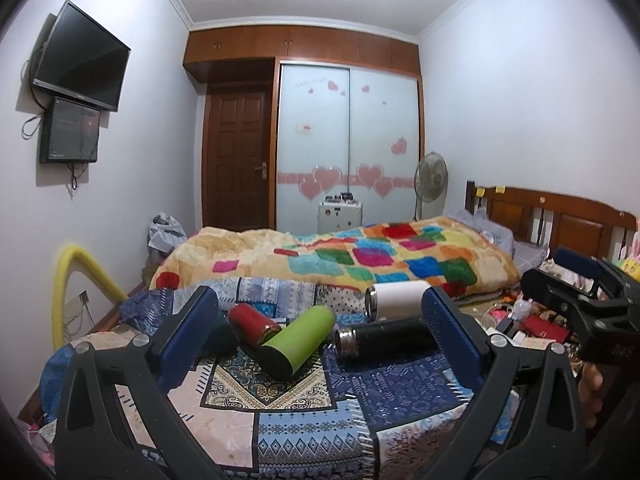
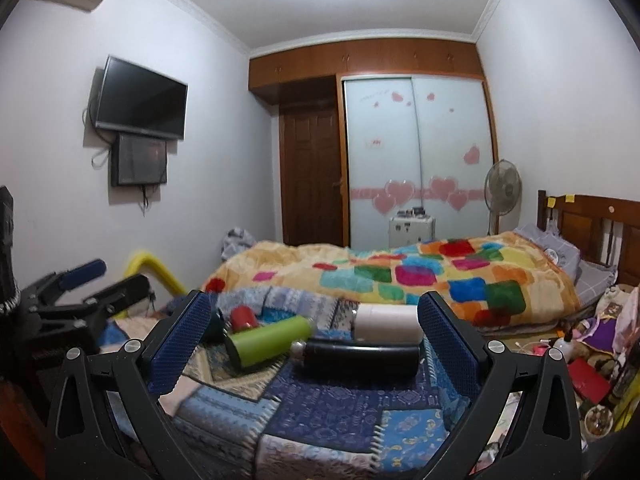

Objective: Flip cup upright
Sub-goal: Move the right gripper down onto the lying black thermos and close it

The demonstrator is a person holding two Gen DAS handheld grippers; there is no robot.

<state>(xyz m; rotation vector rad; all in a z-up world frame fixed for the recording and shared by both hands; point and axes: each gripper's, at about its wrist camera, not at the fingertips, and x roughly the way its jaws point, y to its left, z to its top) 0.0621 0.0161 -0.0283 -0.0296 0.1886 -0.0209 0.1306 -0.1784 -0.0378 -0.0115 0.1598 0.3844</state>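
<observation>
Several cups lie on their sides on a patterned cloth [image 1: 312, 432]: a red one [image 1: 253, 322], a green one [image 1: 298, 340], a black one [image 1: 384, 335], a white one [image 1: 396, 300], and a dark one [image 1: 218, 334] partly hidden behind my left finger. My left gripper [image 1: 320, 340] is open and empty, just short of the cups. My right gripper [image 2: 314, 340] is also open and empty; the green cup [image 2: 270, 339], black cup [image 2: 360, 358], white cup [image 2: 386, 323] and red cup [image 2: 243, 317] lie ahead of it.
A bed with a colourful blanket [image 1: 360, 260] lies behind the cups. Clutter [image 2: 592, 368] covers the floor to the right. A yellow tube [image 1: 76, 280] stands at the left. The right gripper shows in the left wrist view [image 1: 580, 300], and the left gripper in the right wrist view [image 2: 80, 292].
</observation>
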